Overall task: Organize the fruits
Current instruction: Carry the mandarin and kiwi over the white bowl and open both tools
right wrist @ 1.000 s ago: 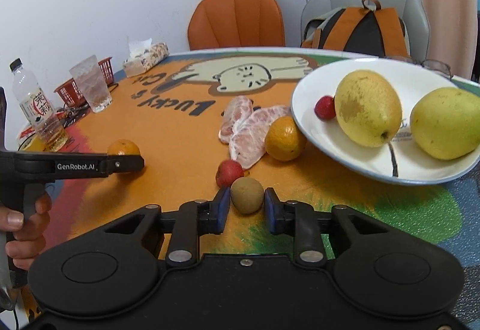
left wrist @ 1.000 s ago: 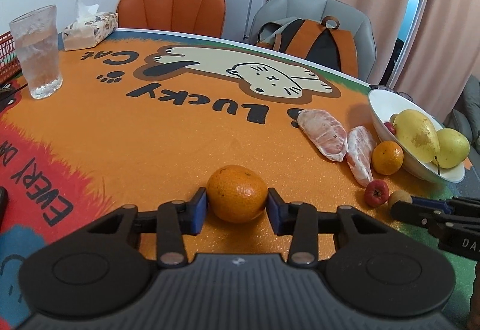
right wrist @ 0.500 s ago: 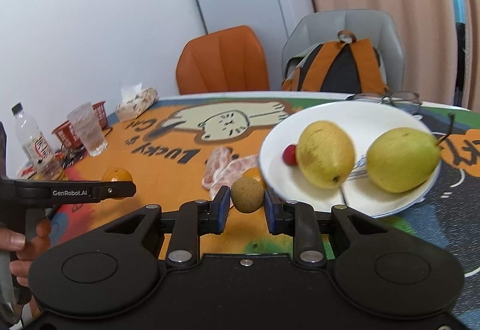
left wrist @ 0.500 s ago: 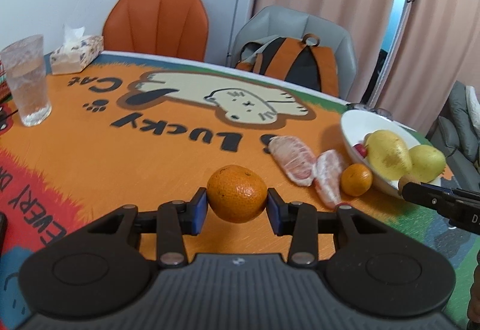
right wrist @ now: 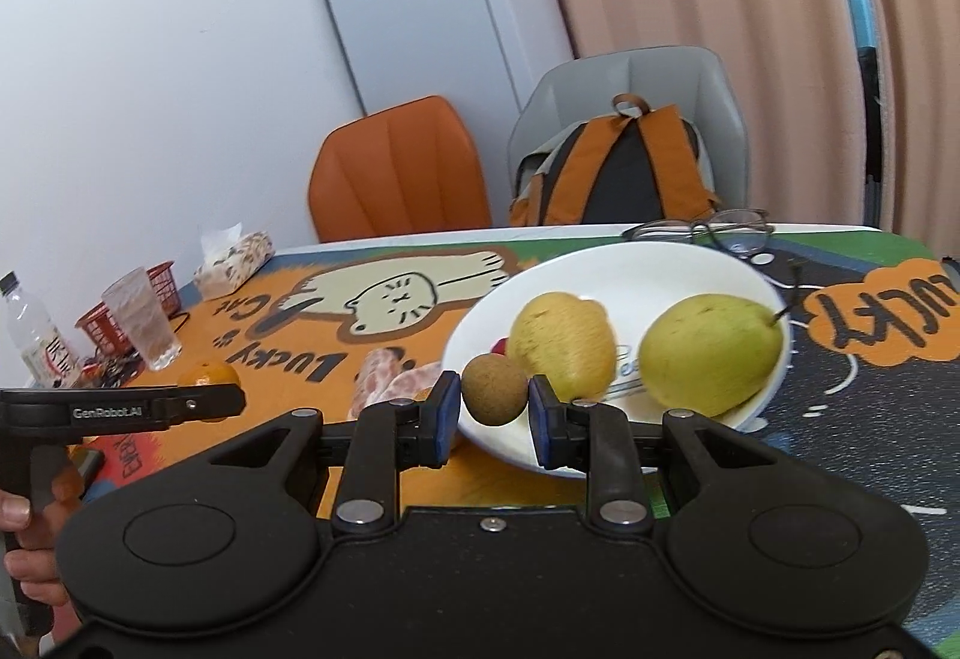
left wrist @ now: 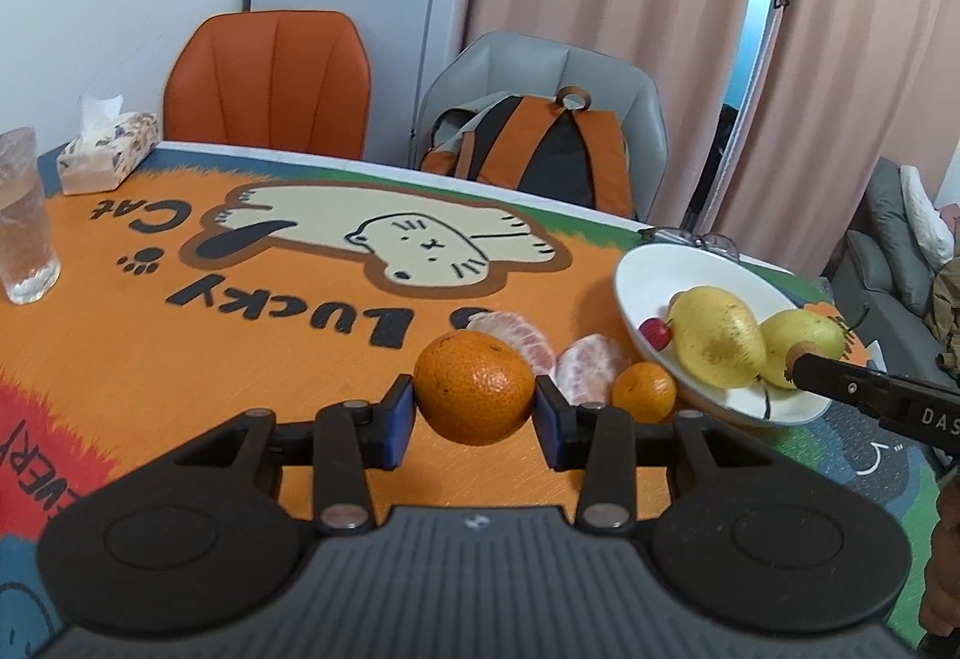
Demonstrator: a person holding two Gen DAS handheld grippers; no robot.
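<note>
— Where's the orange [left wrist: 474, 396]?
— Clamped between the left gripper [left wrist: 474, 416] pads, lifted off the table [left wrist: 180, 347].
— And the right gripper [right wrist: 493, 413]?
— Jaws clenched on a small brown fruit [right wrist: 494, 398], at the near rim of the white bowl [right wrist: 630, 269], which holds two pears [right wrist: 708, 353] and a red fruit [left wrist: 655, 333].
— Anything loose?
— A small orange [left wrist: 644, 392] and peeled segments [left wrist: 591, 368] beside the bowl.

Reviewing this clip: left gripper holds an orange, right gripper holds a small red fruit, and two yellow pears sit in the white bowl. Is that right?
Not quite. The right gripper holds a small round brown fruit, not a red one, as the right wrist view shows. The rest stands: the left gripper holds the orange, and two yellow pears sit in the white bowl.
</note>
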